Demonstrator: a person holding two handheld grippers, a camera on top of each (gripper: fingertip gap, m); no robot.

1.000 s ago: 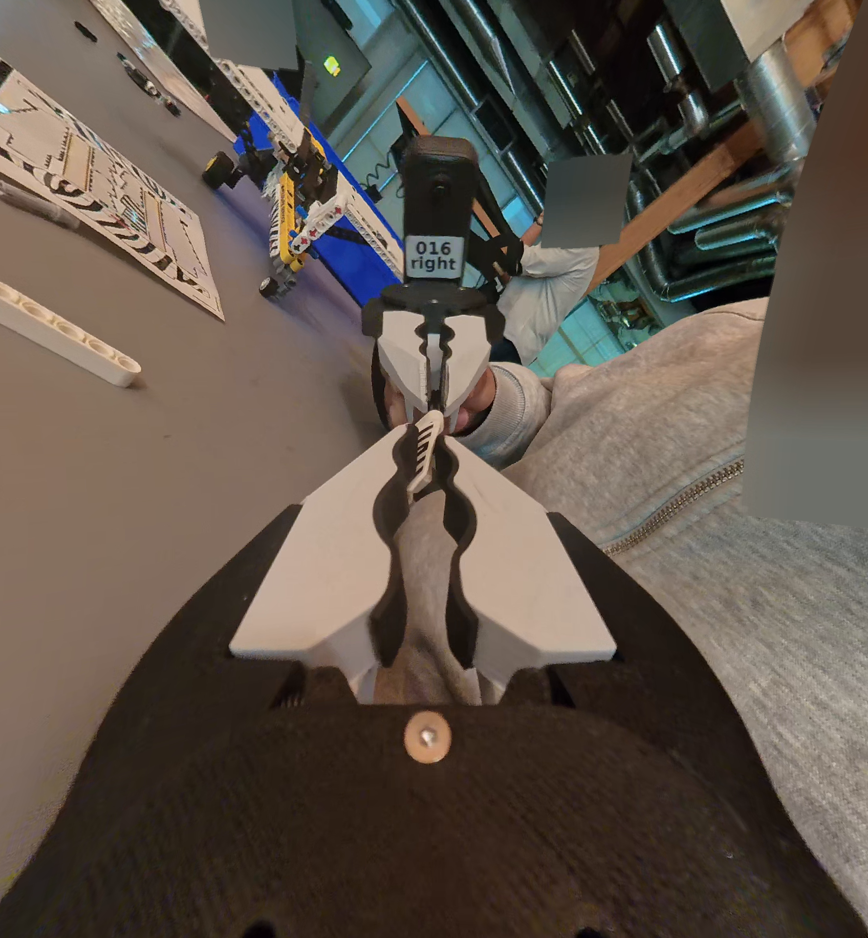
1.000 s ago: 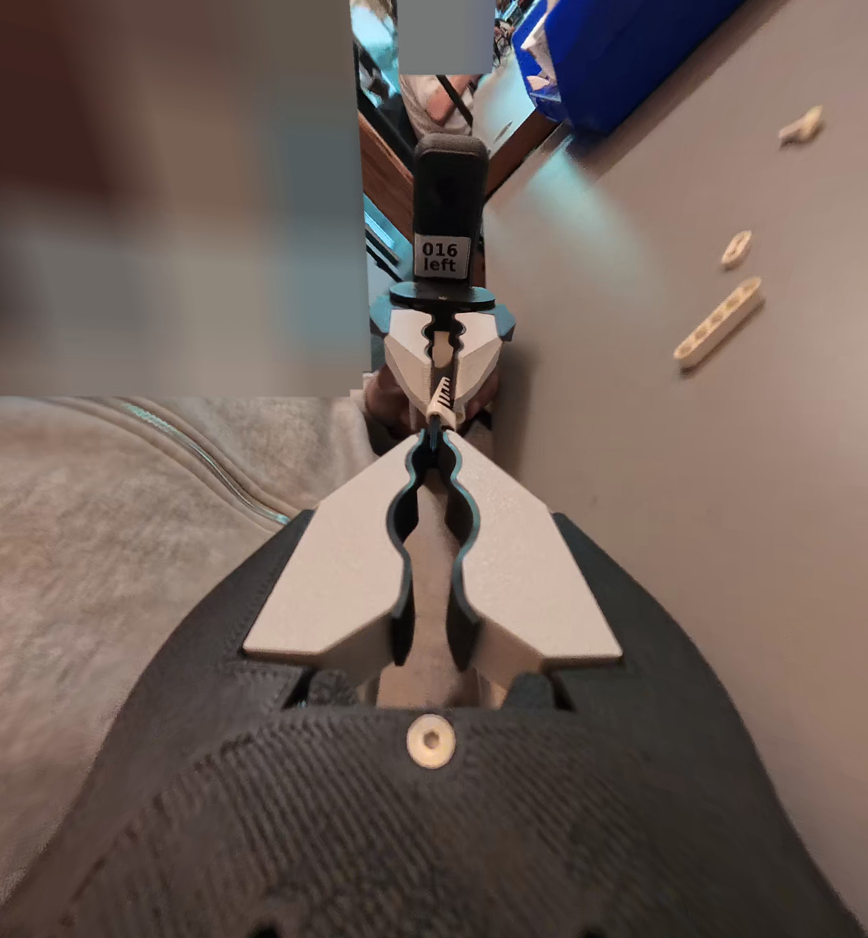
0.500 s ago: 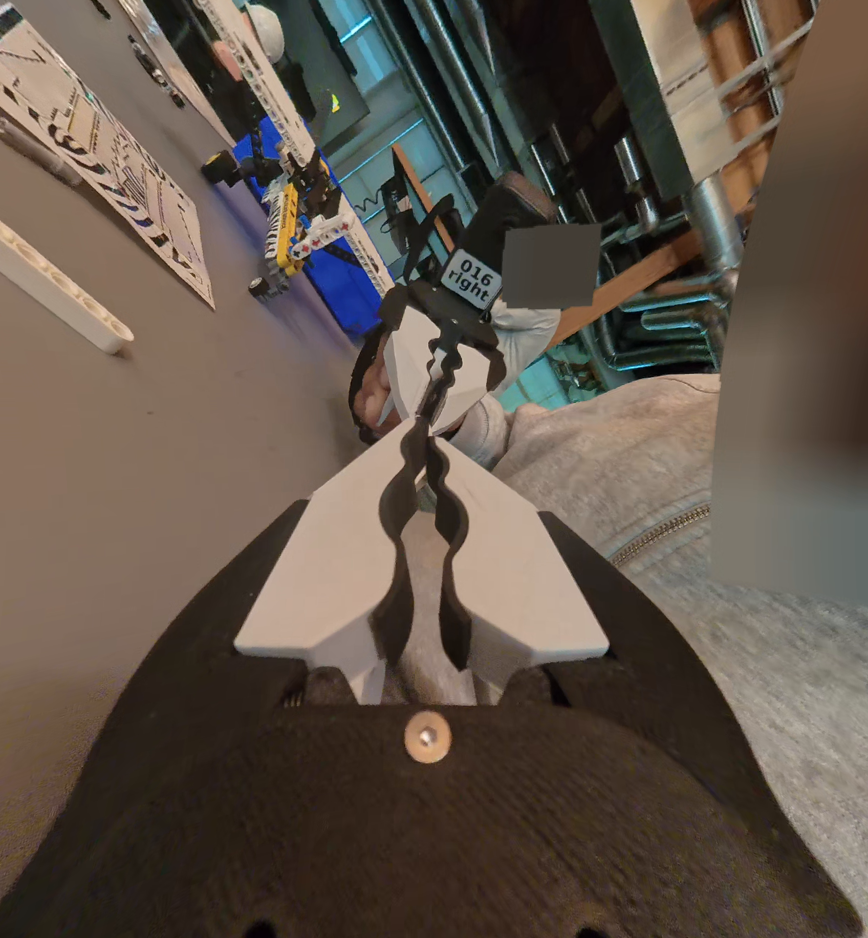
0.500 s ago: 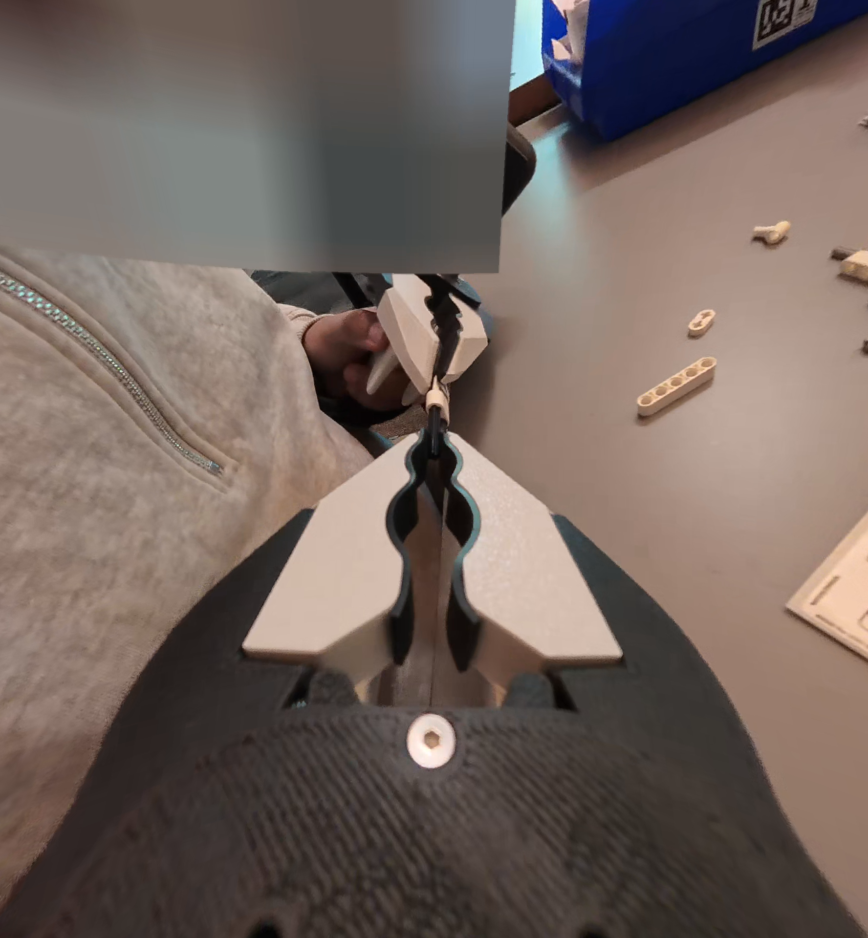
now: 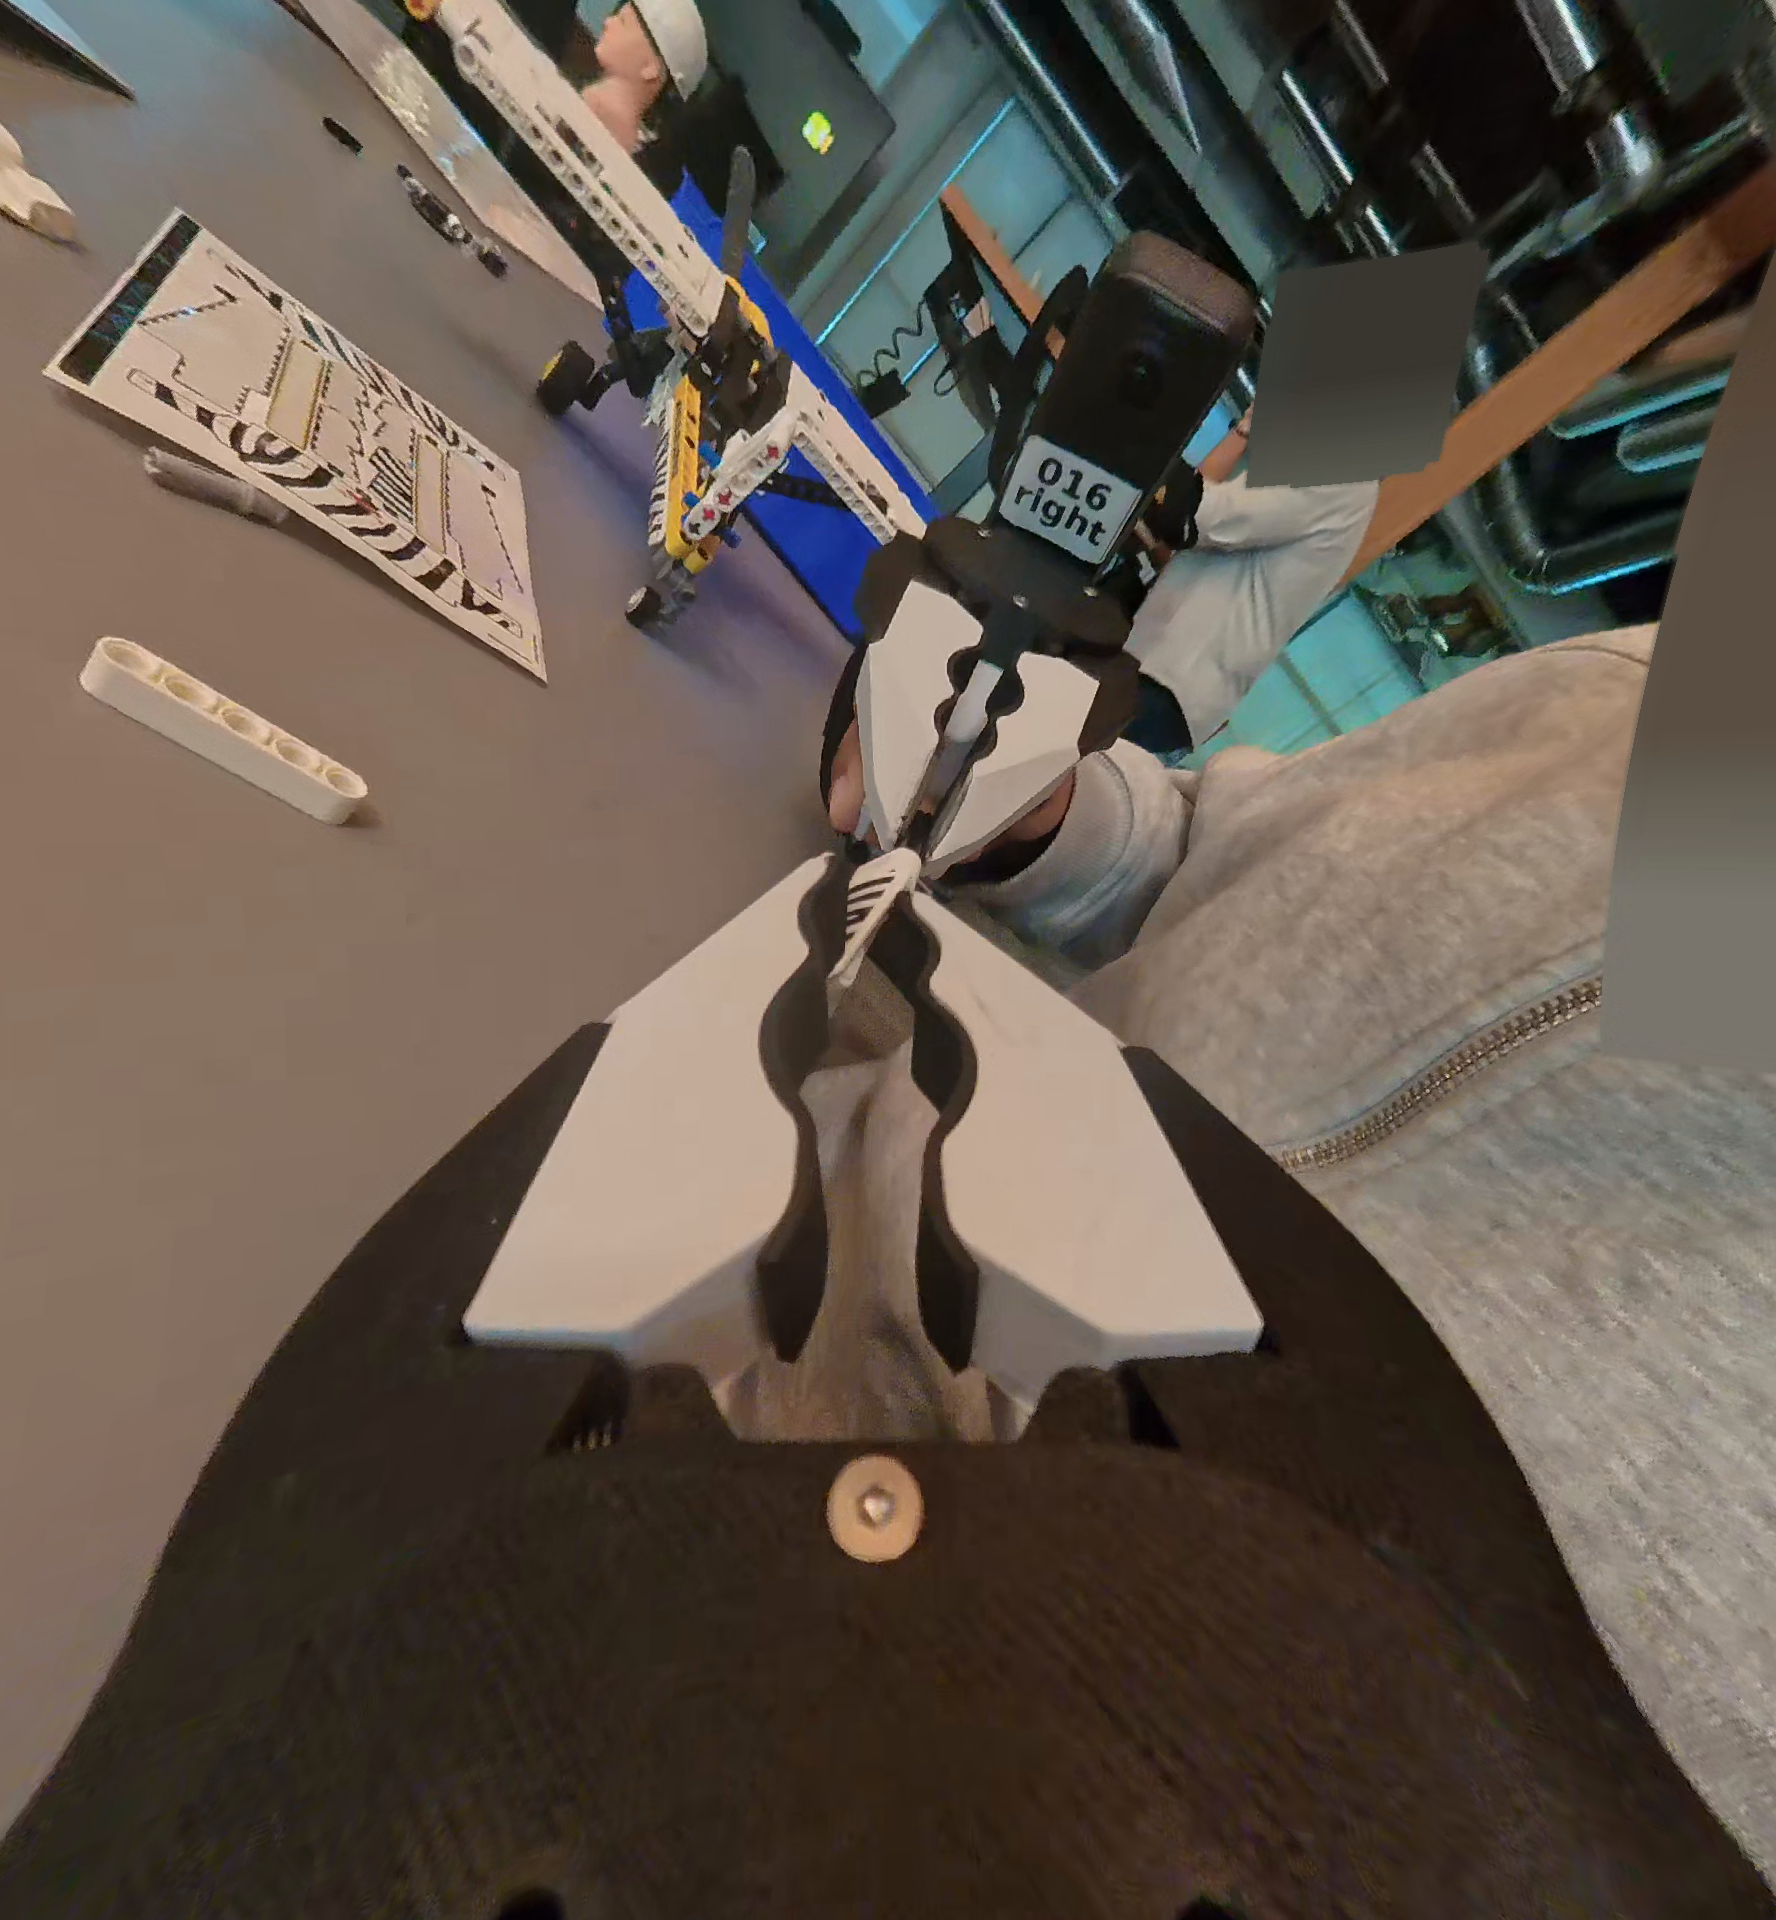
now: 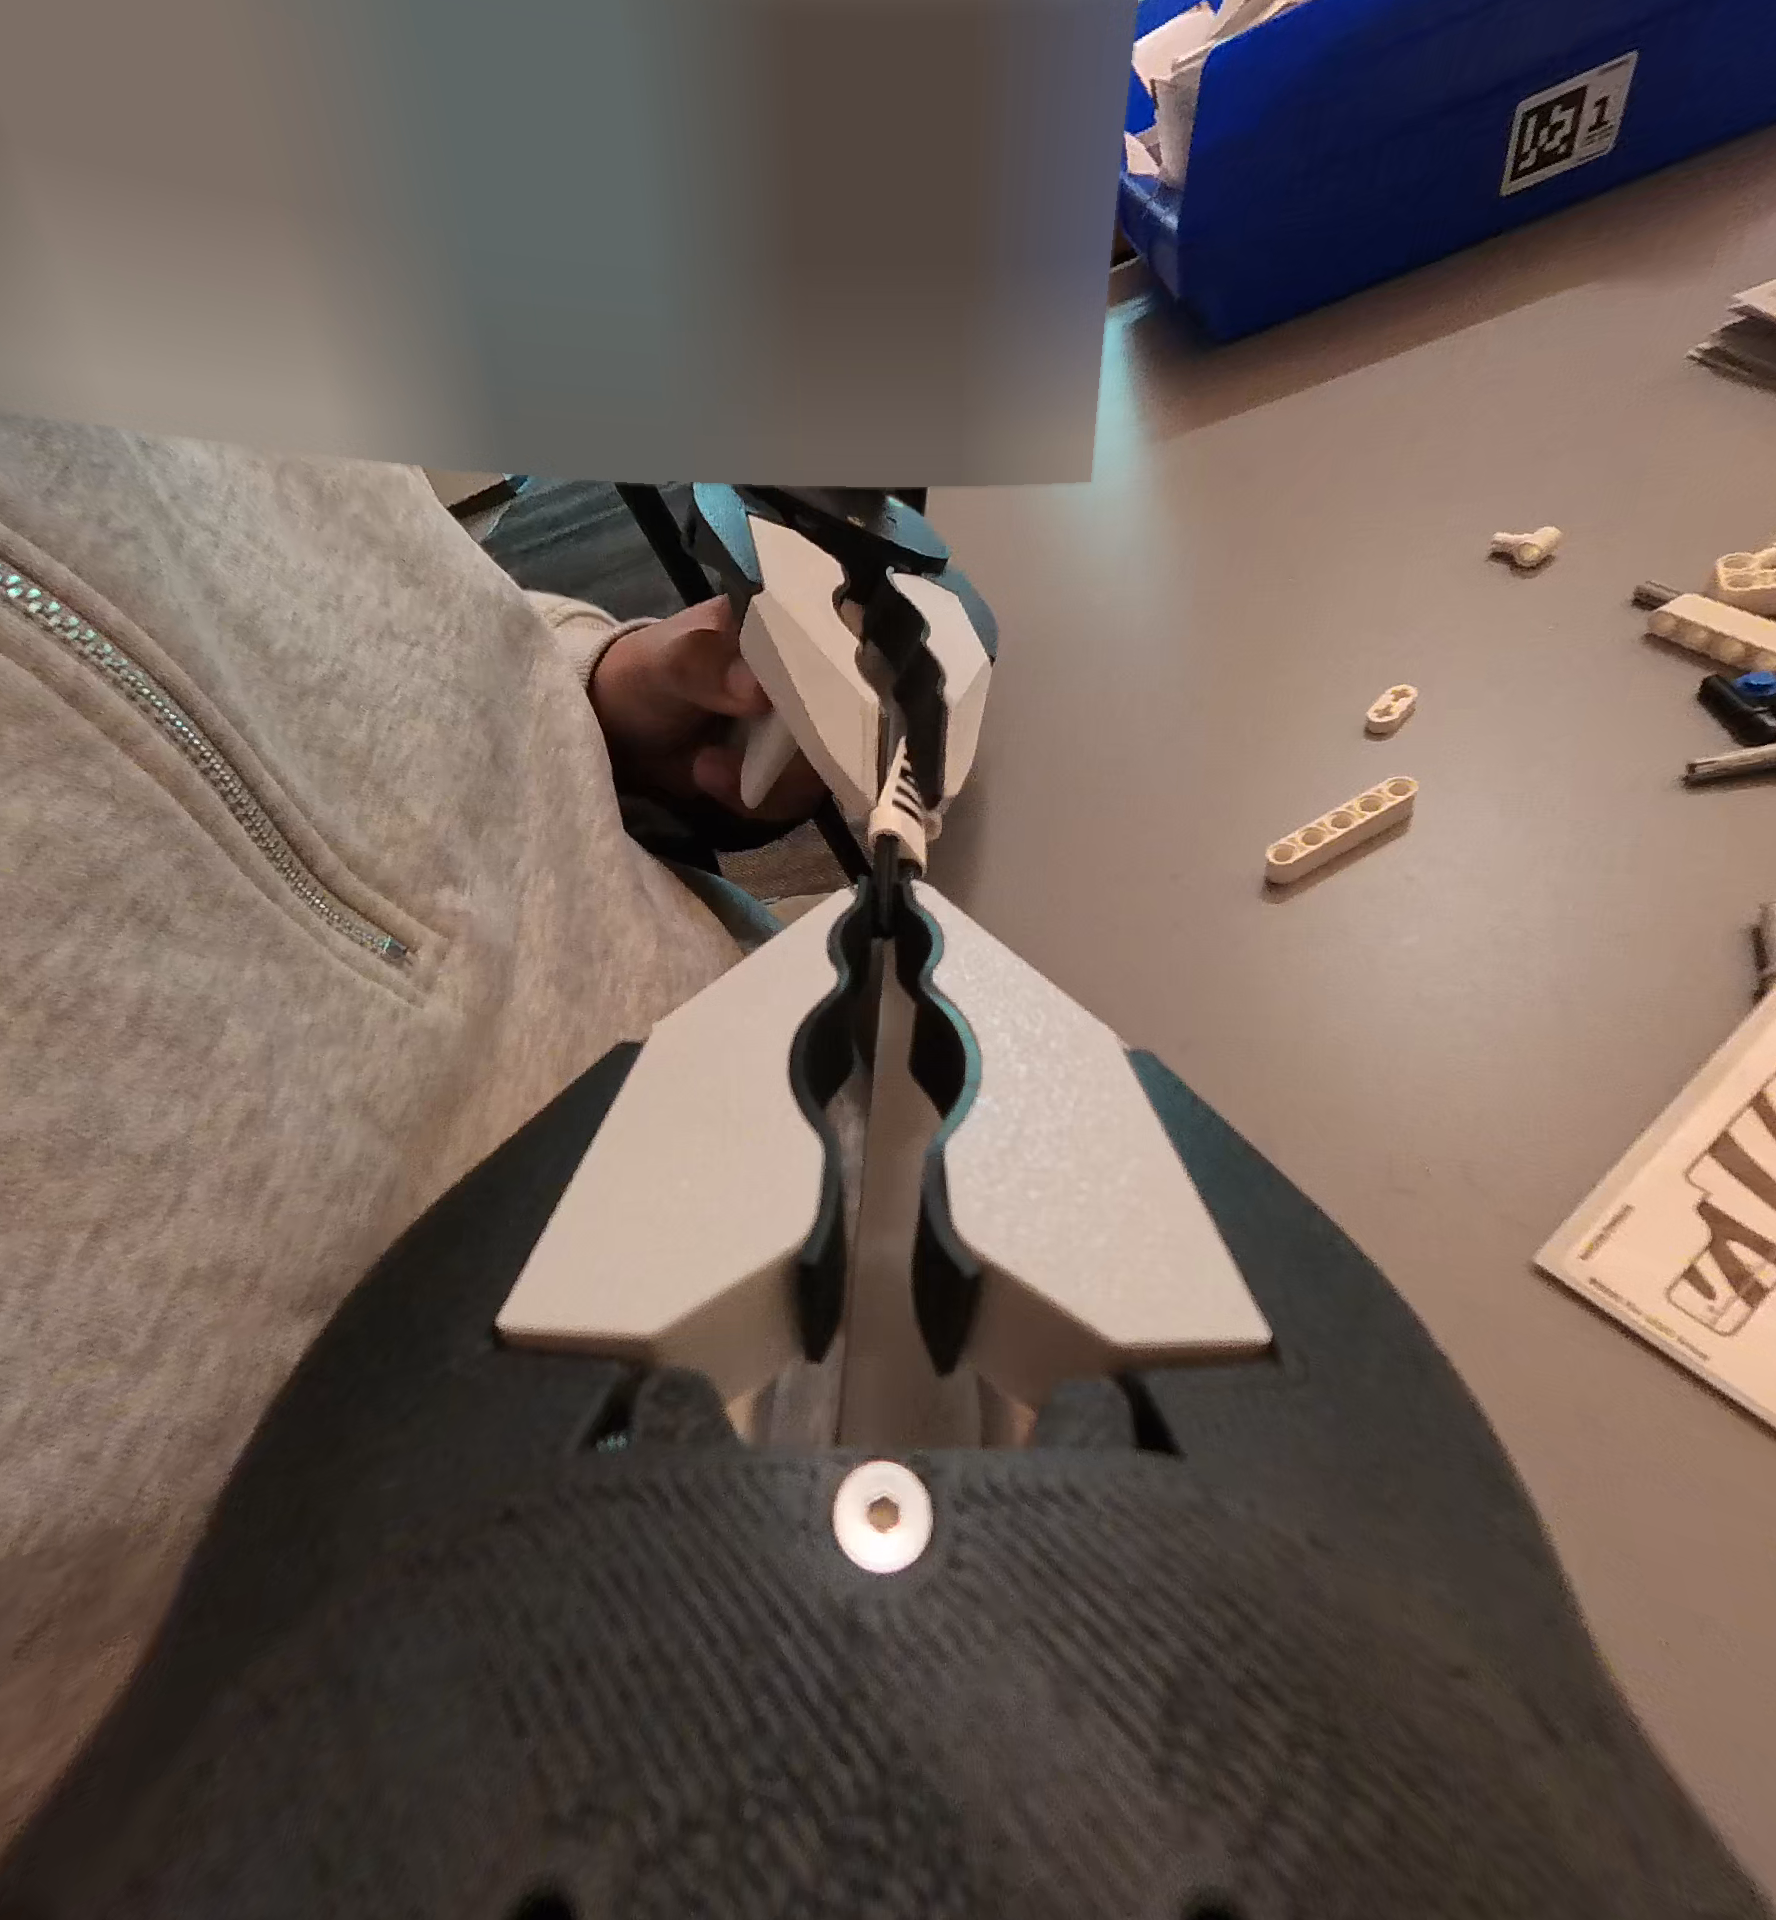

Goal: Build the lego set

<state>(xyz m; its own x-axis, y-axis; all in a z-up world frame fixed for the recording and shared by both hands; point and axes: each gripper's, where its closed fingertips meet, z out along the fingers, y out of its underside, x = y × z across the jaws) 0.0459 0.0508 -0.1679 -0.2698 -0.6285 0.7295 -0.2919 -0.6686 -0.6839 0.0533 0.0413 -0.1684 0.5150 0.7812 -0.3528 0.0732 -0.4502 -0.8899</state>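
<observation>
Both grippers meet tip to tip over the near table edge (image 6: 1227, 499).

The left gripper (image 5: 868, 894) pinches a white ribbed piece (image 5: 871, 906); the right gripper (image 6: 886, 896) clamps a black pin (image 6: 882, 868) touching it. Only the left wrist view shows the crane model (image 5: 697, 416); bare tabletop surrounds the white beam (image 6: 1339, 829).

place: workshop/lab | cues: ceiling pipes (image 5: 1549, 135); grey worktable (image 5: 188, 987); blue parts bin (image 6: 1383, 166)

White piece (image 5: 871, 902) with black stripes at left gripper (image 5: 868, 883) tips. White beam (image 5: 224, 729) to its left. Blue bin (image 6: 1466, 156) far right of right gripper (image 6: 889, 894).
</observation>
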